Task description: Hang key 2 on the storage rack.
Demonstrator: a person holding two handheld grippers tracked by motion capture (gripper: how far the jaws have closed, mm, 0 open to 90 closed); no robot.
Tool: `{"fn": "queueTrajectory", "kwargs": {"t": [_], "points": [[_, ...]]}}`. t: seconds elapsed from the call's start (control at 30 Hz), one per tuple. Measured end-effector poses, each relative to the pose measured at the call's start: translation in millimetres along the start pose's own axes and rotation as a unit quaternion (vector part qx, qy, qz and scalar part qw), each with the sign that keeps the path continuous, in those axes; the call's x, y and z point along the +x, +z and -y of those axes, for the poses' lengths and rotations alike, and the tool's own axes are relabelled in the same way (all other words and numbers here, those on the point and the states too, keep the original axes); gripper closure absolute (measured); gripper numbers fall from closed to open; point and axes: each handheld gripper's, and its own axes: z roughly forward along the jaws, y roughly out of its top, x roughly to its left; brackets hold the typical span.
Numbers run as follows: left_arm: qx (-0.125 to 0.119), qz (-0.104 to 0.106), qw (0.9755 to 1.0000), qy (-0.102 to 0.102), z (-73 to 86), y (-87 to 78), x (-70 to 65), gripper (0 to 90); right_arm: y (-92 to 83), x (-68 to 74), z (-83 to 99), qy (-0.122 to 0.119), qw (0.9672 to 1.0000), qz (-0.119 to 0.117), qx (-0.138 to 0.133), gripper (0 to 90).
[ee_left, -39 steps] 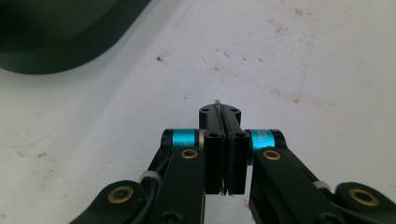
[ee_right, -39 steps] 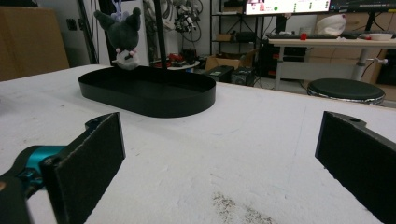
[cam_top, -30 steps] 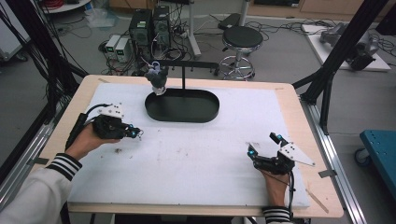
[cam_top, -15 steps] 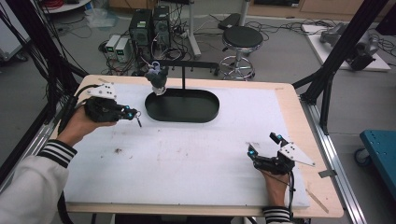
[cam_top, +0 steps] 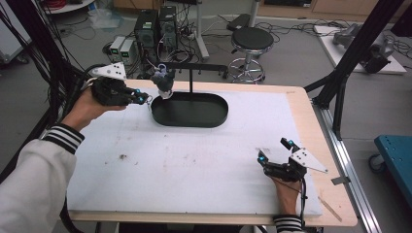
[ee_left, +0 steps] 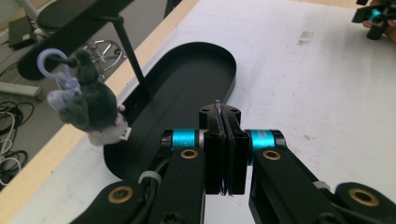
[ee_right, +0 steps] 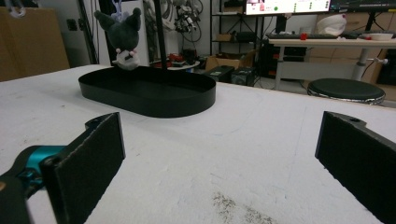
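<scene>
So nearest us, our right gripper (cam_top: 274, 151) rests wide open on the white table (cam_top: 194, 165). Further out, our left gripper (cam_top: 144, 100), jaws pinched shut on nothing, hangs near the grey plush keychain (ee_left: 91, 105) on the stand's hook over the black tray (cam_top: 190, 109). Looks like we're approaching it; next we'd open up around the plush.

High view: looked down from above the table's near side.
Left gripper view: looked down, close over the black tray (ee_left: 196, 79).
Right gripper view: sat low, facing the tray from afar.
Shared: tray and hanging plush toy (ee_right: 122, 37).
</scene>
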Motion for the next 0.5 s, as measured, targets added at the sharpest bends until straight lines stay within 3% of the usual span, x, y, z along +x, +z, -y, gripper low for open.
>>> {"fn": "queueTrajectory", "kwargs": {"t": [0.5], "points": [[-0.005,-0.009,0.9999,0.004,-35.6,-1.8,21.1,88.1,-0.1,-0.2,0.1,0.000,1.0000,0.001,0.001,0.7]]}}
